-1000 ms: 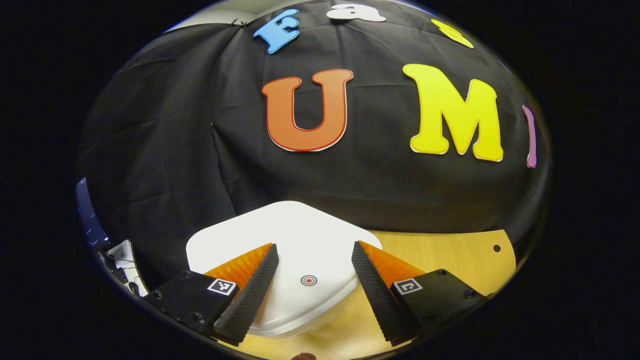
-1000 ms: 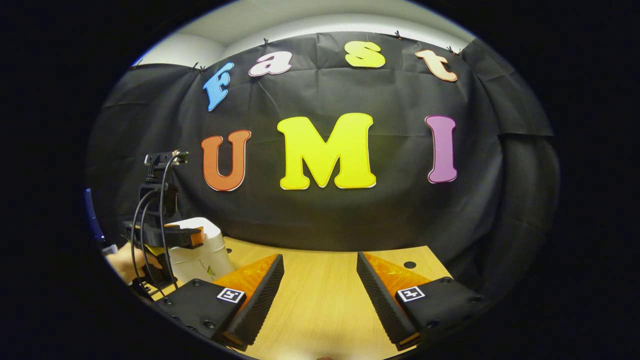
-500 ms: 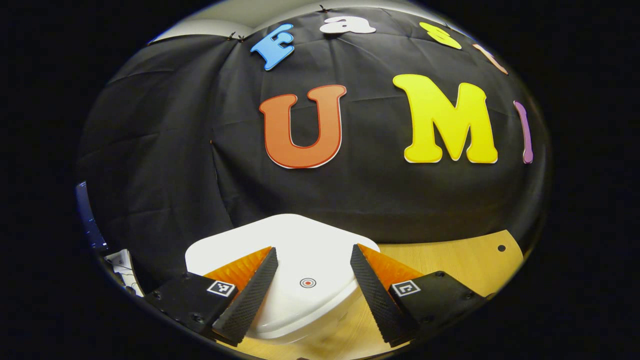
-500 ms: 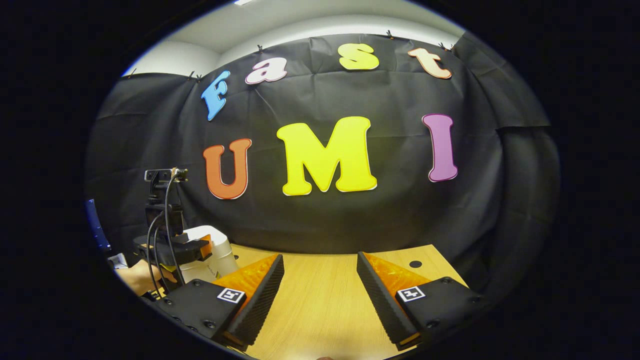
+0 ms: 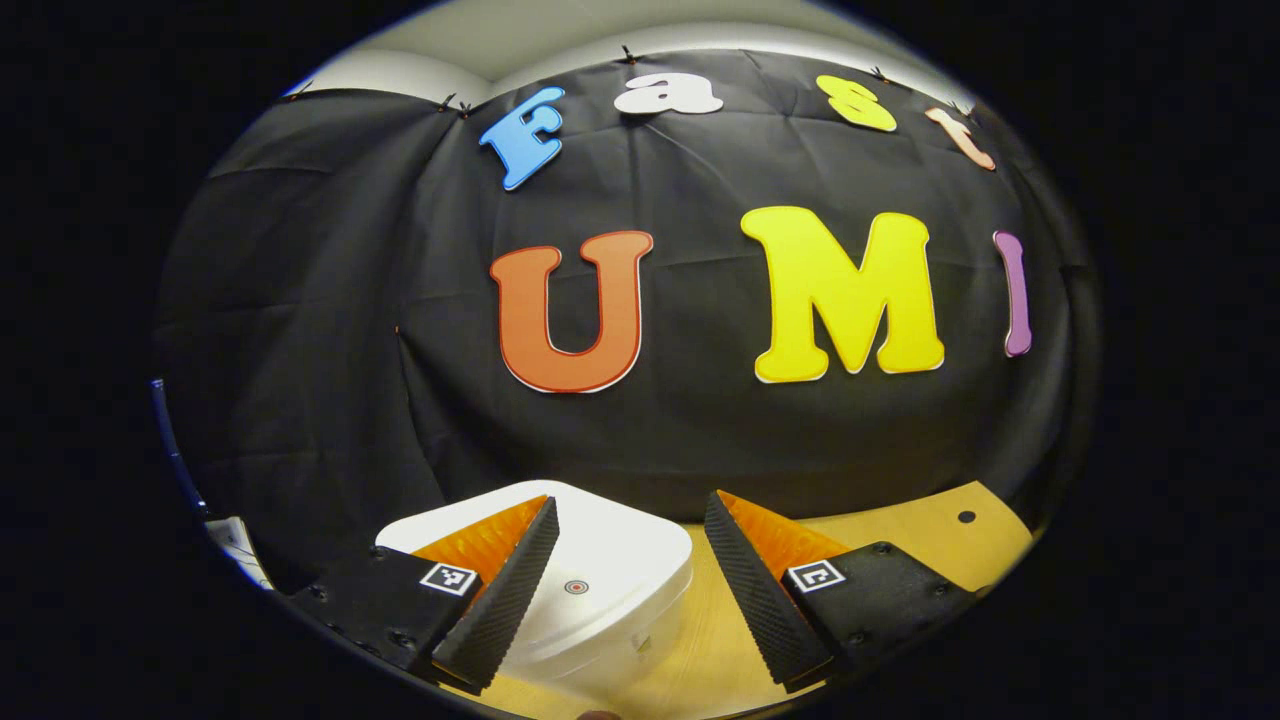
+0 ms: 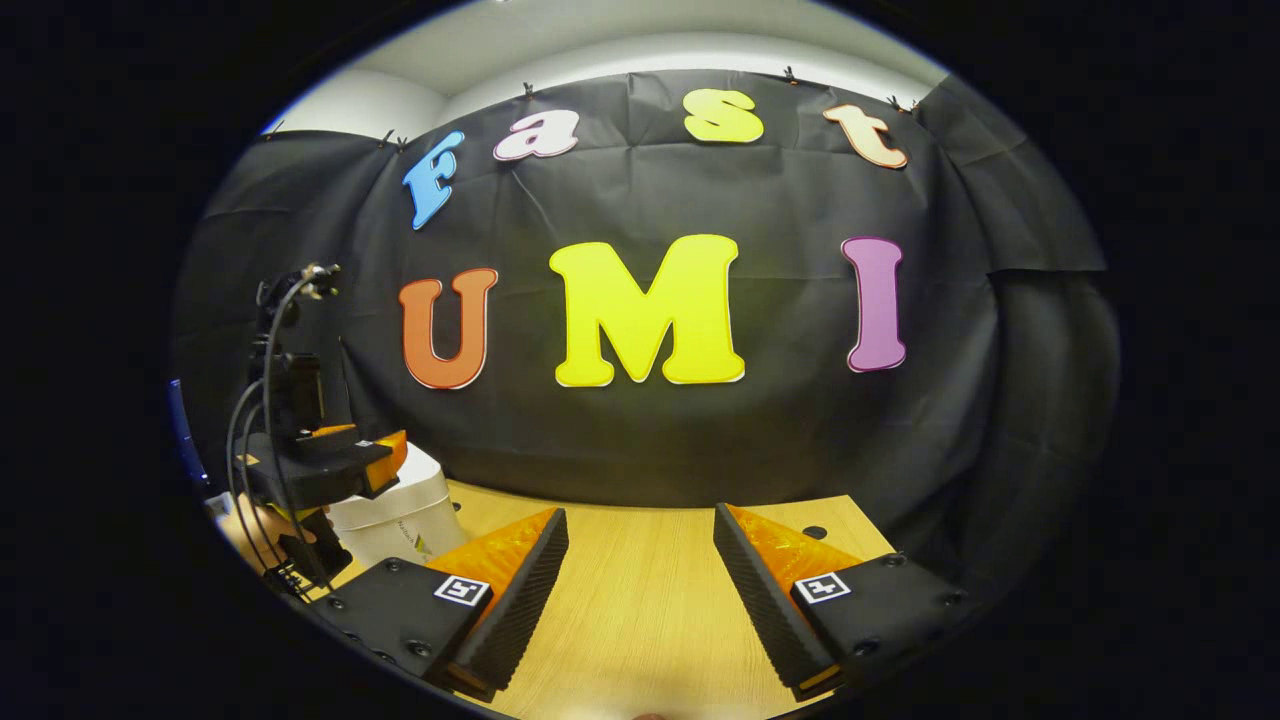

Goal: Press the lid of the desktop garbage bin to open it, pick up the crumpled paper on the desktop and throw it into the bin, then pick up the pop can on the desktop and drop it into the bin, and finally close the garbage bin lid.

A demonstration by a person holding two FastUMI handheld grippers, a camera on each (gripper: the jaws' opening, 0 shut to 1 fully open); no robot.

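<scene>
The white desktop bin (image 5: 600,600) stands on the wooden table, its lid (image 5: 610,560) shut flat and marked with a small red ring (image 5: 576,587). My left gripper (image 5: 630,590) hovers open just above the lid's near part, nothing between its fingers. In the right gripper view the same bin (image 6: 395,515) sits at the left, with the left gripper (image 6: 330,465) and the hand (image 6: 250,530) holding it raised over it. My right gripper (image 6: 640,600) is open over bare table.
The wooden table (image 6: 640,600) runs back to the black cloth wall, with a small dark hole (image 6: 815,532) near its far right edge. In the left gripper view the table's right corner (image 5: 965,517) also has a hole.
My left gripper has lifted and drawn back from the lid, so the bin looks smaller and lower. In the right gripper view the left gripper rose above the bin. The right gripper barely moved.
</scene>
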